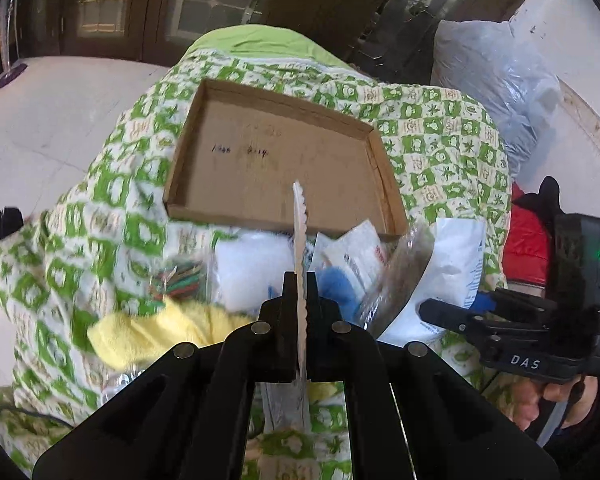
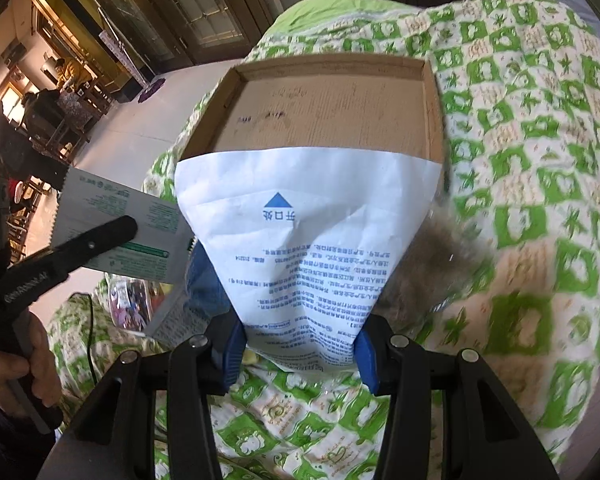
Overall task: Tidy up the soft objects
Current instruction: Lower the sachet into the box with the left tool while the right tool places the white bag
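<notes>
two hand-held grippers are each carrying a flat packet above a green-and-white checked quilt. the left gripper is pinching a thin silver-green sachet between fully closed black fingers; in its own camera the sachet is showing edge-on, its serrated seal pointing toward a shallow cardboard tray that is lying empty on the quilt. the right gripper is clamping a white printed pouch near its bottom edge between blue pads, the jaws partly closed onto it, and the pouch is fanning upward, hiding the tray's near rim.

both packets are looking light, thin and floppy, with slick film or paper skins, so a hold near a sealed edge, as here, is probably safest; a grip at mid-body would likely let them buckle or slide.

several more soft things are waiting just before the tray: a yellow fluffy cloth, a white padded packet, a blue fuzzy item and a clear bag of brown fluff.
</notes>
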### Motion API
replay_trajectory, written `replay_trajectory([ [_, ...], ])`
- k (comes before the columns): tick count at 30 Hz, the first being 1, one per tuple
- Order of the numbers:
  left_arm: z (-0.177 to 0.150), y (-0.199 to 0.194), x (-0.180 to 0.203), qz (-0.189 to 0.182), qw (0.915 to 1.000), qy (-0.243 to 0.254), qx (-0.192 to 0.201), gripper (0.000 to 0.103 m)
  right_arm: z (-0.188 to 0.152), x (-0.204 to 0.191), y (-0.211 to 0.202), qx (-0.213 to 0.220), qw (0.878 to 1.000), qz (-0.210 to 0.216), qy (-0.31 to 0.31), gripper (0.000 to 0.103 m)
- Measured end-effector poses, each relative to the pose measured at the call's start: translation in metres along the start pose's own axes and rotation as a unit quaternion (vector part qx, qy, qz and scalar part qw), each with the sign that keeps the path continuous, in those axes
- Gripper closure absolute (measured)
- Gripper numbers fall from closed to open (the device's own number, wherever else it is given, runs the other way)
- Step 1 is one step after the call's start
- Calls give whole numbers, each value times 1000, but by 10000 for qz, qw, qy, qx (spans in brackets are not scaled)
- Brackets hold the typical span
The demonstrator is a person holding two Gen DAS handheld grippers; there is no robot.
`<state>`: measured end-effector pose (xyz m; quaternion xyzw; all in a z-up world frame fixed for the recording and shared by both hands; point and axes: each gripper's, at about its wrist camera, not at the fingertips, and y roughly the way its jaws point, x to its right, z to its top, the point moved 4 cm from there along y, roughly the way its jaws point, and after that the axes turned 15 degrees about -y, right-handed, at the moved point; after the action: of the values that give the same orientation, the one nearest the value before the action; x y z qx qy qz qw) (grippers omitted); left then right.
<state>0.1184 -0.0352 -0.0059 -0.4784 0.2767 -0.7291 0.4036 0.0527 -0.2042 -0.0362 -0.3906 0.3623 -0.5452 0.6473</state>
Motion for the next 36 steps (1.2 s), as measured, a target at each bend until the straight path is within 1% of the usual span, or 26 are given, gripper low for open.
replay_trajectory([
  [6,24,6,10,33,9999,88,117,102,25,11,0,26,9998,-179,-25,55],
  [14,54,22,20,195,9993,278,167,101,43,26,11,-17,9996,-282,48,55],
  [25,80,55,27,415,9976,556,-9,101,60,45,35,-185,9992,-305,192,55],
  [31,92,73,22,507,9969,584,-132,101,69,52,48,-263,9989,-318,216,55],
  [36,105,86,16,553,9968,553,-163,101,85,56,54,-272,9989,-333,173,56],
])
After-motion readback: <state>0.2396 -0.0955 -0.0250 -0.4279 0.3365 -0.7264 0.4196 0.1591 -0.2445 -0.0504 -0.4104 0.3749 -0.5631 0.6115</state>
